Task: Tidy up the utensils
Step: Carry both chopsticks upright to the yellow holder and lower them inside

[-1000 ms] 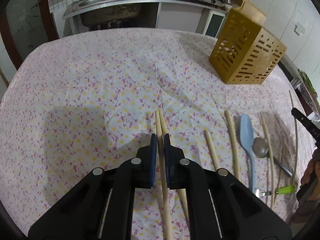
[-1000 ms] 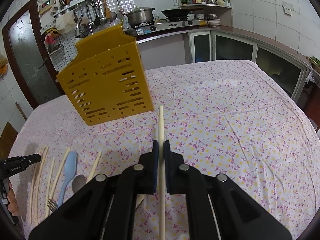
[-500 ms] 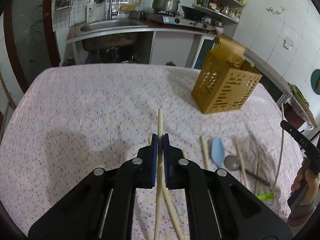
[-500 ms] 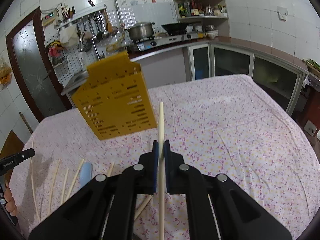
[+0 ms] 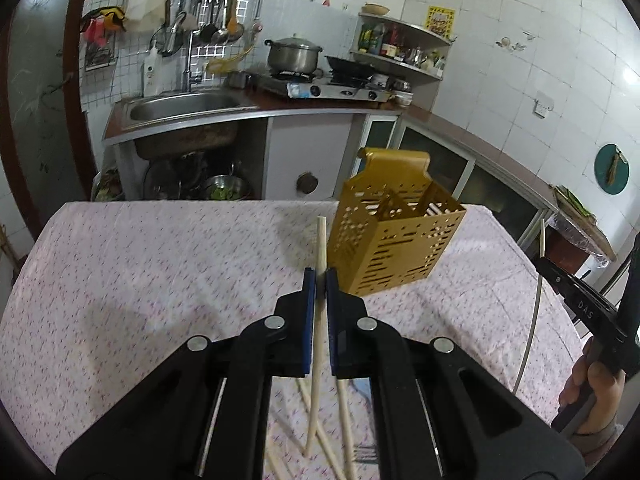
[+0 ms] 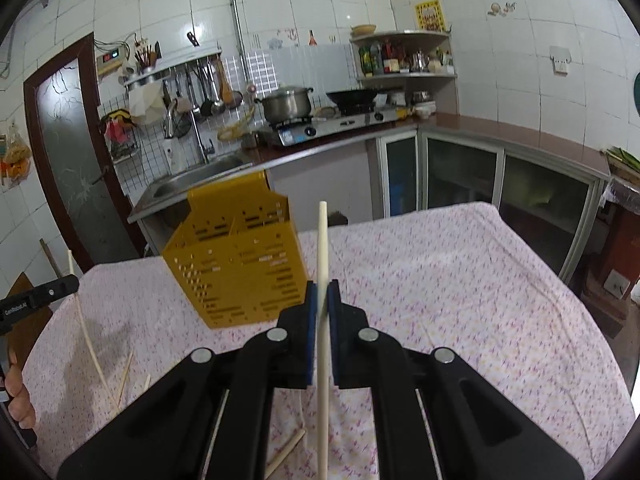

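My left gripper (image 5: 319, 280) is shut on a pale wooden chopstick (image 5: 320, 240) and holds it up above the table, its tip just left of the yellow slotted utensil holder (image 5: 394, 236). My right gripper (image 6: 321, 294) is shut on another chopstick (image 6: 323, 240), raised, with the holder (image 6: 240, 260) to its left. More chopsticks (image 5: 344, 420) and a fork (image 5: 366, 454) lie on the cloth below the left gripper. The right gripper (image 5: 584, 308) also shows at the far right of the left wrist view, the left gripper (image 6: 36, 300) at the far left of the right wrist view.
The table has a floral cloth (image 5: 160, 280). Behind it are a sink (image 5: 180, 108), a stove with a pot (image 5: 294, 56) and cabinets. Loose chopsticks (image 6: 124, 376) lie on the cloth left of the right gripper.
Both grippers have risen and tilted up with their chopsticks. The left chopstick has left the table and now points beside the holder. The holder looks smaller and farther in both views.
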{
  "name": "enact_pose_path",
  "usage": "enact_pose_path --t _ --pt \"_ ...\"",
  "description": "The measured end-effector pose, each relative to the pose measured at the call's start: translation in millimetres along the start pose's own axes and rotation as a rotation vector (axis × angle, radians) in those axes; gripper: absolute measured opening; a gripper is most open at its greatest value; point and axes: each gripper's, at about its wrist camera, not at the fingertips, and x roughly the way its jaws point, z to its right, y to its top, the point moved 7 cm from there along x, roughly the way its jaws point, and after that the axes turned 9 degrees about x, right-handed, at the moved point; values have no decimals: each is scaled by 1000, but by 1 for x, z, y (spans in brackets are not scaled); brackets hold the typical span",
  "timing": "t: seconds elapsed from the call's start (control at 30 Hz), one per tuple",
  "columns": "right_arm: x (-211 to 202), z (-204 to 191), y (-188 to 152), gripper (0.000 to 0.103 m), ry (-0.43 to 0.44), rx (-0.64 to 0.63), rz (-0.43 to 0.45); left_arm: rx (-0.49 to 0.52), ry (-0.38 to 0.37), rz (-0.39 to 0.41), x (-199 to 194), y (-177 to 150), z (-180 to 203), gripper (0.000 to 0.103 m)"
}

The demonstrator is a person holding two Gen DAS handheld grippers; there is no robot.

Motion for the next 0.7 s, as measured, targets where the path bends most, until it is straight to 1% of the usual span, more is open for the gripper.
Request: enact_pose_path --t 0.3,0.37,0.5,0.57,0.7 --pt "-2 -6 17 6 28 -2 54 -3 -10 35 3 21 6 4" --pt "-4 -13 26 6 32 -23 86 -1 -12 47 2 26 8 4" --pt "-6 -22 45 6 64 -23 141 11 -20 83 0 44 18 4" --pt "-2 -27 55 6 71 -28 173 20 -18 100 0 52 22 4" --pt "14 -37 74 6 78 -35 202 33 -18 127 1 76 29 4"
